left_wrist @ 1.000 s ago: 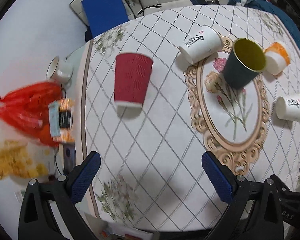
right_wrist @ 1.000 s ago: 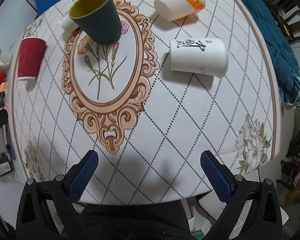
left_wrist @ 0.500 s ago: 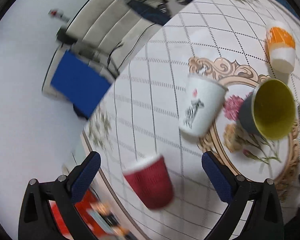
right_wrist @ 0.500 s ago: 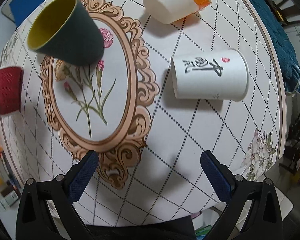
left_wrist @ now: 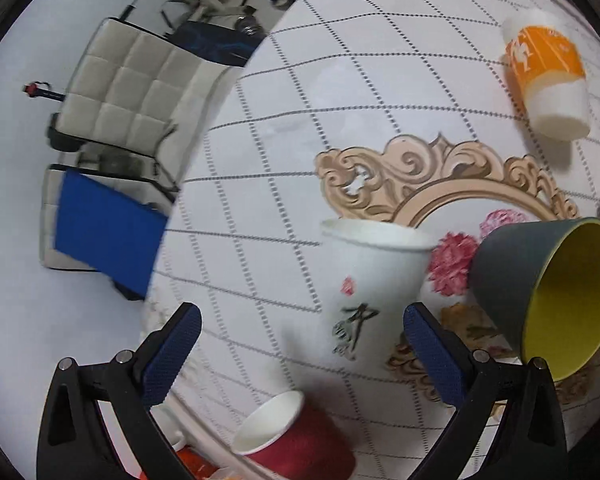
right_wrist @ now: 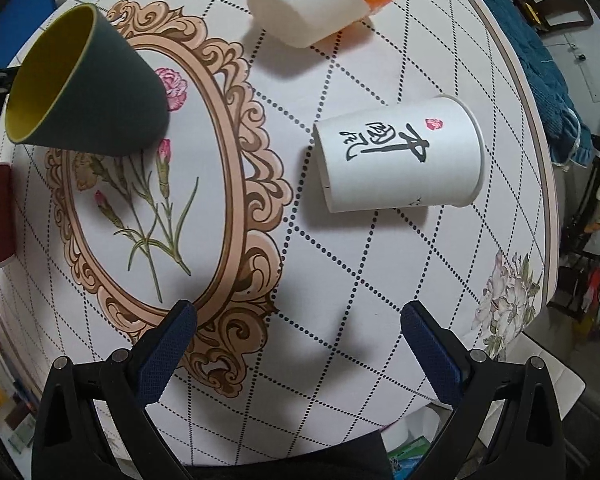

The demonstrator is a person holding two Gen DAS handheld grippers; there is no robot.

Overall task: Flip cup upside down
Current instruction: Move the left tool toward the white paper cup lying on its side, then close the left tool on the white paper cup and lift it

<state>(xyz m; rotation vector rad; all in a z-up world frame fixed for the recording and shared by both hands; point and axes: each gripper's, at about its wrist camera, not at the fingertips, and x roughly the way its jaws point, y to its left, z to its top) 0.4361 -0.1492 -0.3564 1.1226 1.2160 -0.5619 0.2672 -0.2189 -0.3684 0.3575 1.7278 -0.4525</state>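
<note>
A white paper cup with black script lies on the tablecloth just ahead of my open left gripper, nearer its right finger. A second white script cup lies on its side ahead of my open right gripper, clear of the fingers. A dark grey cup with a yellow inside stands on the oval flower print, at the right of the left wrist view and the upper left of the right wrist view. Both grippers are empty.
An orange and white cup lies on its side at the far edge, also in the left wrist view. A red ribbed cup is near the table's left edge. A white chair and a blue panel stand beyond the table.
My left gripper has swung and advanced toward the white script cup, which now sits close between the fingers. My right gripper has moved forward toward the other script cup.
</note>
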